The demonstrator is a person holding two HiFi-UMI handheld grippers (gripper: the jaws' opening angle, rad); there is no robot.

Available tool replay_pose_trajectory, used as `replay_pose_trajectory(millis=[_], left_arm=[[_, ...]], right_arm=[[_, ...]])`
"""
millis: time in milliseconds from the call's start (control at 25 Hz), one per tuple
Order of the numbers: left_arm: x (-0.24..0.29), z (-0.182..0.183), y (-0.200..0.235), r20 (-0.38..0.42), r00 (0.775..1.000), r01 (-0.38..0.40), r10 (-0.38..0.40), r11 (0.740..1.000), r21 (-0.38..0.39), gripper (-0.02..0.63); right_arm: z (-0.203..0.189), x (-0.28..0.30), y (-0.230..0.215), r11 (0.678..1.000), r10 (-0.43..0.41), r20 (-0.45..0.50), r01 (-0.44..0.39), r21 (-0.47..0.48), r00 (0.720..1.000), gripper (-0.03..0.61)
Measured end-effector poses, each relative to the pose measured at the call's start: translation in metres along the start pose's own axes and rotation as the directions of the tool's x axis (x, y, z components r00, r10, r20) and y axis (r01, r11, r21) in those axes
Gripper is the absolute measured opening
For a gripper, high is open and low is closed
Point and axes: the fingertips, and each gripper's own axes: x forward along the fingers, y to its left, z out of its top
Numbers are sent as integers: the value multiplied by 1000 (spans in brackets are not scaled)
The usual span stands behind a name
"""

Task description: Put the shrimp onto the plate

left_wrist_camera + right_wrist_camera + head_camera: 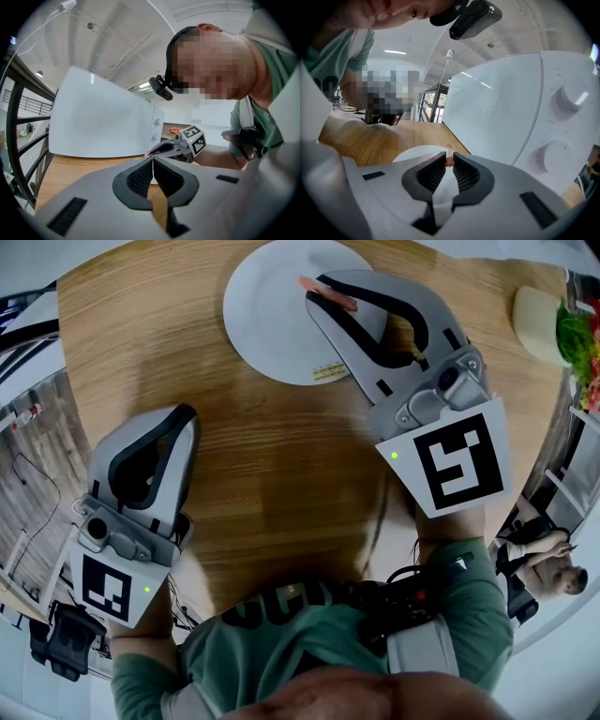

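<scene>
A white plate [267, 315] lies at the far side of the round wooden table [281, 456]. My right gripper [323, 292] reaches over the plate's right half, shut on a small pink shrimp [330, 294]. In the right gripper view the shrimp [449, 161] shows pinched between the fingertips, with the plate [415, 154] just below. My left gripper [185, 414] hovers over the table's near left part, shut and holding nothing. In the left gripper view its jaws [153, 160] meet, and the right gripper [180, 146] shows beyond them.
A small yellow scrap [328, 371] lies on the plate's near rim. A pale bowl with greens [553, 324] stands at the table's far right edge. A large white appliance [511, 108] rises beyond the plate. A person [553, 573] sits off to the right.
</scene>
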Motion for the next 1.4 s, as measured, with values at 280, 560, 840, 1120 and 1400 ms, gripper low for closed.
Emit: replay_pose_trajectory(millis=[280, 560, 840, 1120, 1400], left_arm=[[0, -6, -1, -1, 1000, 8, -9, 1000, -23, 11], [0, -6, 0, -4, 1000, 7, -7, 1000, -26, 11], [-1, -8, 0, -6, 1000, 5, -5, 1000, -23, 11], [-1, -9, 0, -5, 1000, 7, -7, 1000, -31, 11], [-1, -8, -1, -2, 1000, 6, -6, 1000, -28, 11]], right_arm=[[2, 0, 0, 1000, -3, 16, 3, 4, 1000, 51], [9, -2, 5, 999, 42, 54, -43, 30, 998, 52], [15, -4, 5, 998, 46, 92, -51, 43, 995, 52], [19, -4, 4, 997, 48, 118, -54, 49, 992, 52], [17, -4, 4, 998, 43, 107, -48, 46, 993, 52]])
